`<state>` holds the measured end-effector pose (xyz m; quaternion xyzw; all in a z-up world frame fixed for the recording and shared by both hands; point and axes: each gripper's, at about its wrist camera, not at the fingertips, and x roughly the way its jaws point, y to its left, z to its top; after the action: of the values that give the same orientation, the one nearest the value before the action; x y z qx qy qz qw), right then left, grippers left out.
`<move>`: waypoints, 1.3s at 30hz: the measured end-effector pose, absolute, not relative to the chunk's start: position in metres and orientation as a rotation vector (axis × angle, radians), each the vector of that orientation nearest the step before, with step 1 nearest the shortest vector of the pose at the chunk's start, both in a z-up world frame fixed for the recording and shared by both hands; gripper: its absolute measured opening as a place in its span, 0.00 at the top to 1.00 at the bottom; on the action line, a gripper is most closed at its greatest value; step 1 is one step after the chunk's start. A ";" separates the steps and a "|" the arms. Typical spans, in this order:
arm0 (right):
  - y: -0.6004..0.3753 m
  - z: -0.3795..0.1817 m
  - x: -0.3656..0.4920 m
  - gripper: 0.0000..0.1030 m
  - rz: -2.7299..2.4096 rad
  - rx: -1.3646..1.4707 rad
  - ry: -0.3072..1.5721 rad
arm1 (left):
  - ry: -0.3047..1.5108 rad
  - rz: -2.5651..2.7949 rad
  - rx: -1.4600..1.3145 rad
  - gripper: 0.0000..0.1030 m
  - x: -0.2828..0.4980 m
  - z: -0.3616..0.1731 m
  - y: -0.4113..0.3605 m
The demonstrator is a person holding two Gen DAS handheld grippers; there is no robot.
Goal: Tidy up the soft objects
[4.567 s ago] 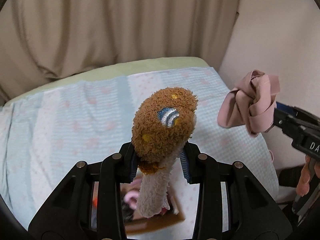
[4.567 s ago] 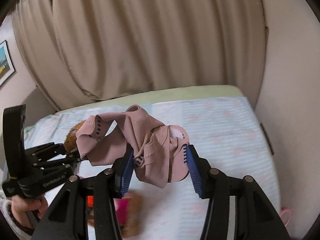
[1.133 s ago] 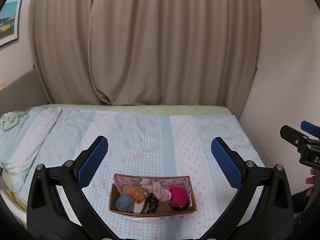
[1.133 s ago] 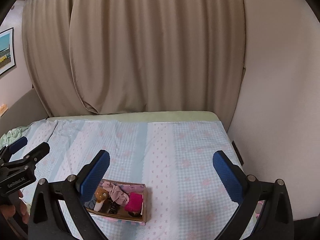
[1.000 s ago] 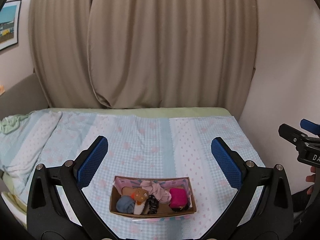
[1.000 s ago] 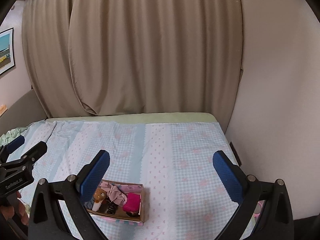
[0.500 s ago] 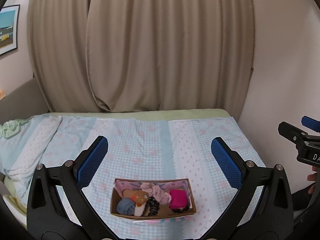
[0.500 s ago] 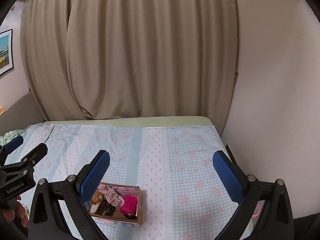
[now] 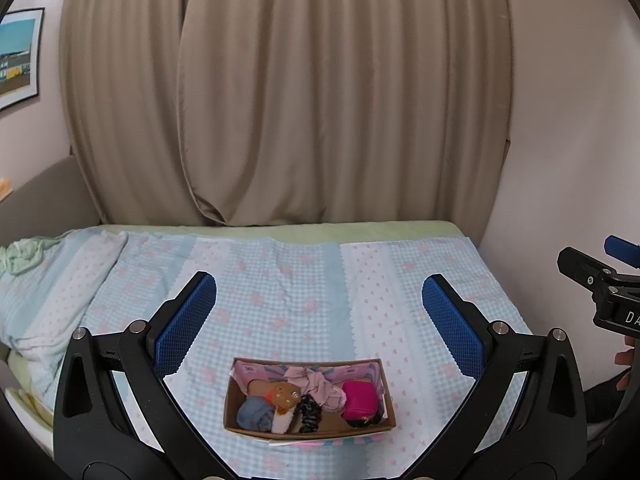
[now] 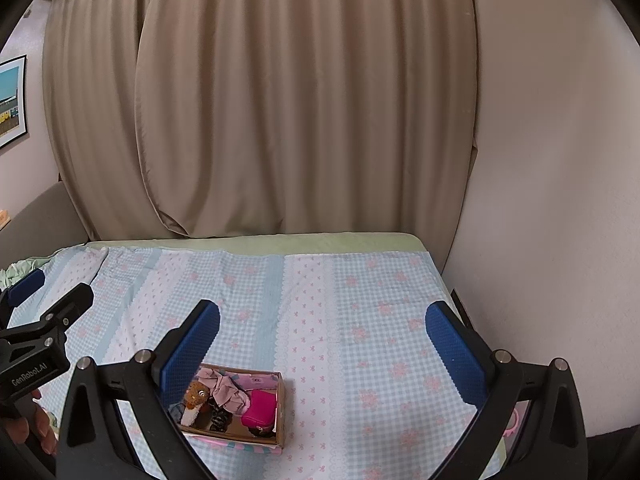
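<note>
A cardboard box sits on the bed near its front edge. In it lie a brown plush toy, a pink cloth, a blue-grey bundle, a black scrunchie and a magenta pouch. My left gripper is open and empty, held high above the box. My right gripper is open and empty, above and to the right of the box. The plush toy, pink cloth and magenta pouch also show in the right wrist view.
The bed wears a light blue checked cover with pink flowers. A green cloth lies at the far left. Beige curtains hang behind the bed. A wall bounds the right side. A framed picture hangs at left.
Both grippers held a plush toy and pink cloth 4.6 s ago; both items now lie in the box. Over the last second both grippers drew slightly back and up, jaws staying open.
</note>
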<state>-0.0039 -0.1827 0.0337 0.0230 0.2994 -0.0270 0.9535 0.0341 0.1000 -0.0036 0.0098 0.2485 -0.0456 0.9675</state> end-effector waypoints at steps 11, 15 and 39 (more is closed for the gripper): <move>-0.184 0.035 -0.003 0.00 -0.056 0.048 0.609 | 0.503 -0.094 0.020 0.00 0.035 -0.004 0.100; -0.185 0.035 -0.003 0.00 -0.054 0.047 0.610 | 0.502 -0.093 0.021 0.00 0.034 -0.004 0.100; -0.187 0.035 -0.003 0.00 -0.058 0.051 0.606 | 0.466 -0.081 0.038 0.00 0.034 0.000 0.102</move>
<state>-0.0027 -0.1865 0.0345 0.0251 0.2985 -0.0287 0.9537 0.0339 0.1023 -0.0003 0.0191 0.2306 -0.0400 0.9720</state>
